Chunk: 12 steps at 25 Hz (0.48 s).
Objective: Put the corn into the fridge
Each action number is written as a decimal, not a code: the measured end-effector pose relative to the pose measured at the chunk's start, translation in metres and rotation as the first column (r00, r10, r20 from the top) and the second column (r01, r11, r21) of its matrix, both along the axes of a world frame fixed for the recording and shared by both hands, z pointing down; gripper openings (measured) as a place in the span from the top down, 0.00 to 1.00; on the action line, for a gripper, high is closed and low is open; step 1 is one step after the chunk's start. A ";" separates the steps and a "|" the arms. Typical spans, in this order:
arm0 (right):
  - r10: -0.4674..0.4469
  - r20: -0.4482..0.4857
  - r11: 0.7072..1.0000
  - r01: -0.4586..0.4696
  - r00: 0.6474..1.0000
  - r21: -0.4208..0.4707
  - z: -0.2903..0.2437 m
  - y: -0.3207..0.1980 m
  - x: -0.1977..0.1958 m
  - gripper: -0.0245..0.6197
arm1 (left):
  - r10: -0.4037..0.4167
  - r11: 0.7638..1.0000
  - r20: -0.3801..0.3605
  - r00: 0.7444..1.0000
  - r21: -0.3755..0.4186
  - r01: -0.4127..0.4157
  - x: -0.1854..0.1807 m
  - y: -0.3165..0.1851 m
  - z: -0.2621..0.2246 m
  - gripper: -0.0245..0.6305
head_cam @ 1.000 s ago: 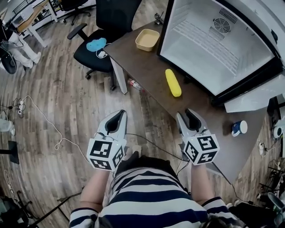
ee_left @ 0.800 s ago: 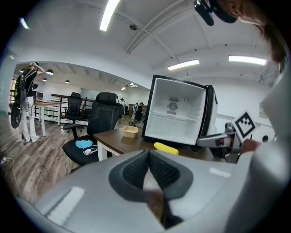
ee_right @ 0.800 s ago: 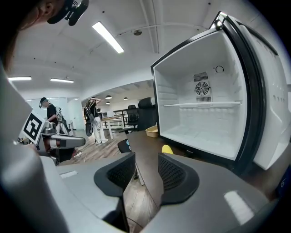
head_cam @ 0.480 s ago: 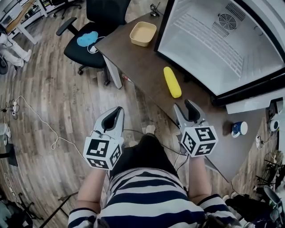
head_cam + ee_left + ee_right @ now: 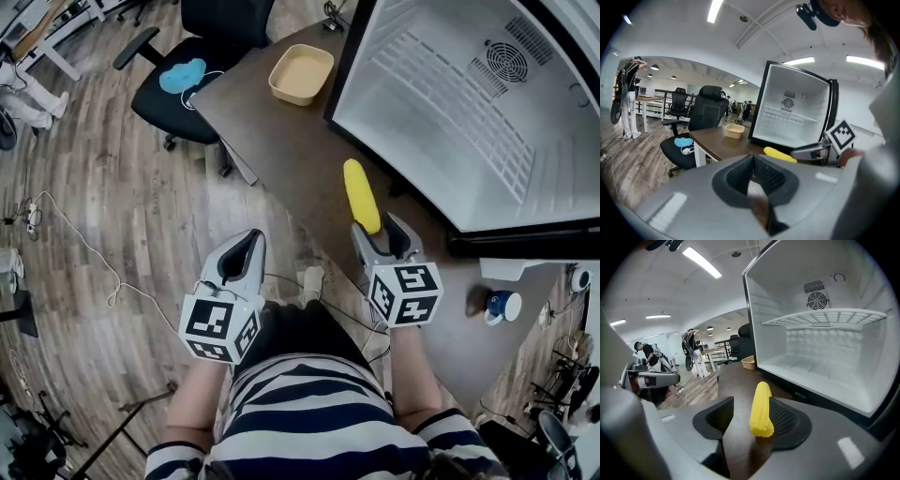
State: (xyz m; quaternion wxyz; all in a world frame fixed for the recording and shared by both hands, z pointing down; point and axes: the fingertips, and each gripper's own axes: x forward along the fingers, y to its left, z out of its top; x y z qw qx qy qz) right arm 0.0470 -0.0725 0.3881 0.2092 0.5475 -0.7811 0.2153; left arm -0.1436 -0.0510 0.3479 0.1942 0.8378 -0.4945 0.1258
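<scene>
The yellow corn (image 5: 361,195) lies on the dark brown table (image 5: 281,141) in front of the open white fridge (image 5: 450,94). My right gripper (image 5: 380,232) is at the corn's near end. Its jaws are opening, and in the right gripper view the corn (image 5: 760,408) sits between the pads (image 5: 787,420), nearer the right one, with a gap on the left. My left gripper (image 5: 251,239) hovers over the floor left of the table, shut on nothing. From the left gripper (image 5: 752,157) view, the corn (image 5: 780,153) and the right gripper (image 5: 815,151) show ahead to the right.
A beige bowl (image 5: 300,75) stands at the table's far corner. A black office chair (image 5: 202,66) with a blue object (image 5: 183,73) on its seat is beside it. A blue mug (image 5: 502,305) sits on the table at the right. Cables run over the wooden floor.
Both grippers moved forward. The right one came over the table up to the corn's near end, and its jaws stand wider apart than before. The left jaws stayed shut.
</scene>
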 end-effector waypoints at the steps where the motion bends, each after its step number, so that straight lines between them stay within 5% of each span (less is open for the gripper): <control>1: 0.000 -0.001 1.000 0.000 1.000 -0.009 0.004 -0.005 0.001 0.62 | 0.000 1.000 0.000 1.000 -0.004 0.000 0.003 -0.005 0.002 0.96; 12: 0.011 -0.021 0.995 -0.013 1.000 -0.099 0.044 -0.041 0.009 0.59 | 0.007 0.998 0.001 1.000 -0.063 -0.007 0.027 -0.044 0.034 0.96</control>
